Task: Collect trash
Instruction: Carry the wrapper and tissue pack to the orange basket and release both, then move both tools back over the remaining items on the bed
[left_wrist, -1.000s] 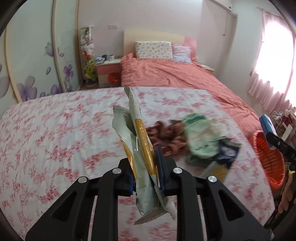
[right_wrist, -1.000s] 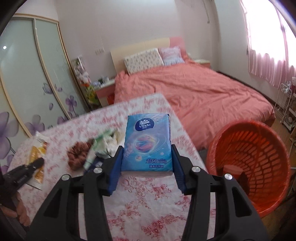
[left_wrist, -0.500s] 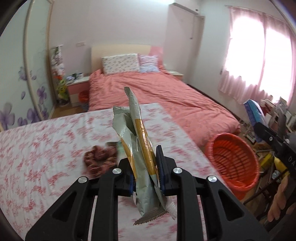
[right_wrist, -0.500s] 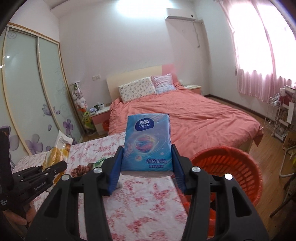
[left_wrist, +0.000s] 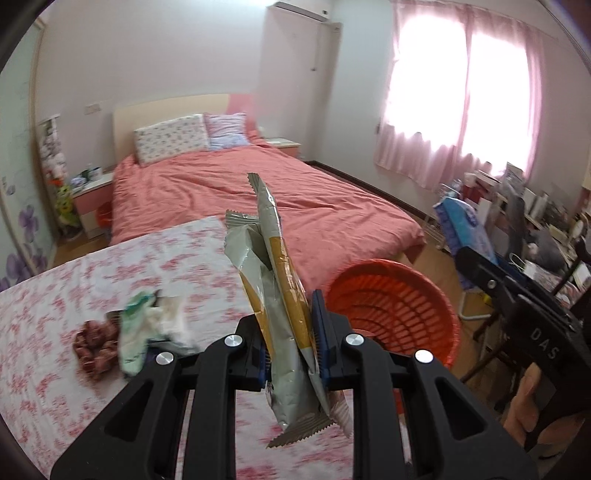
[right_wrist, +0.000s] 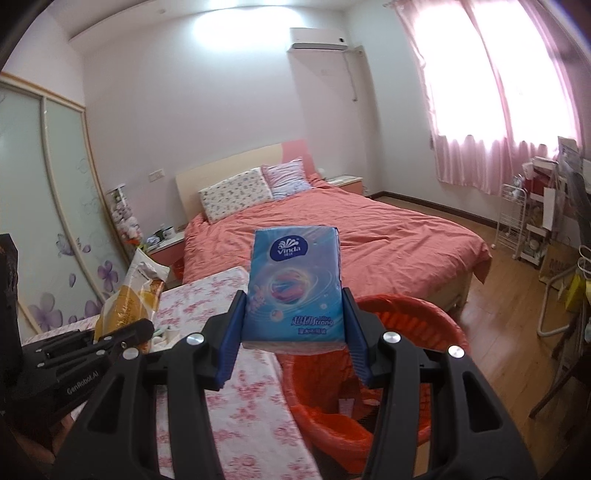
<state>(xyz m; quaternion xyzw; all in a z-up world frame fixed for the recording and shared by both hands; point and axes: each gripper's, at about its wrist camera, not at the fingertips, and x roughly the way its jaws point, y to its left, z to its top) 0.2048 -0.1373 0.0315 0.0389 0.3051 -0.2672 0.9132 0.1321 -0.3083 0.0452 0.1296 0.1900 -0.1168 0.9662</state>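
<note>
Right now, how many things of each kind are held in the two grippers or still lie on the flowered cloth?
Snack wrapper, held: 1
Tissue pack, held: 1
Pale green wrapper on cloth: 1
Brown crumpled item on cloth: 1
Total: 4

The blue tissue pack (right_wrist: 295, 284) is showing the word "Vinda" in white letters inside a dark blue oval near its top. Lower down it is showing blue signs and the word "Strong", with one more small line under that which is too tiny to read. The left gripper (right_wrist: 110, 334) is showing "GenRobot.AI" in white letters on its black side. The right gripper (left_wrist: 476, 258) is showing the letters "DAS" in white on its black body. The yellow snack wrapper (right_wrist: 129, 295) is carrying print, but it is too blurry to read.
</note>
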